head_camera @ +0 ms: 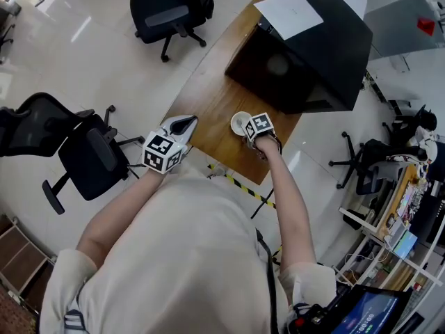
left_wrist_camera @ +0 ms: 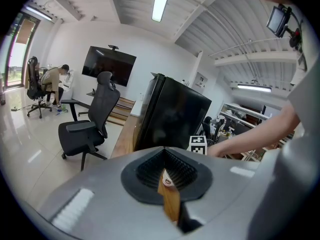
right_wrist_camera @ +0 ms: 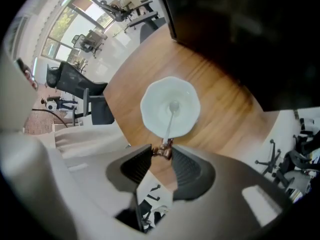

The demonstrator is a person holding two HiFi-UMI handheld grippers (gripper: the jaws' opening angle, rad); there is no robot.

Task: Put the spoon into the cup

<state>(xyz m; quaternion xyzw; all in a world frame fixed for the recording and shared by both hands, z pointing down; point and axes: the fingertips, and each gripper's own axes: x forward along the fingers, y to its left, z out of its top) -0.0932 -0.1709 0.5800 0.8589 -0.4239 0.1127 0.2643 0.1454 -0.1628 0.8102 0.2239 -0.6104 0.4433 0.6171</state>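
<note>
A white cup [head_camera: 240, 122] [right_wrist_camera: 170, 108] stands on the wooden table [head_camera: 208, 96] near its front edge. A slim spoon [right_wrist_camera: 169, 120] has its bowl inside the cup and its handle rising out. My right gripper [right_wrist_camera: 162, 151] [head_camera: 251, 136] points steeply down over the cup and is shut on the spoon's brown handle end. My left gripper [head_camera: 185, 124] [left_wrist_camera: 165, 156] hovers at the table's left edge, apart from the cup. Its jaws look shut with nothing in them. The cup shows as a small white spot [left_wrist_camera: 167, 180] in the slit between the left jaws.
A big black box [head_camera: 306, 54] with a white sheet [head_camera: 288, 12] on top fills the table's far end, close behind the cup. Black office chairs stand at the left [head_camera: 83, 155] and farther back [head_camera: 170, 9]. Yellow-black tape [head_camera: 243, 185] marks the floor below the table's near edge.
</note>
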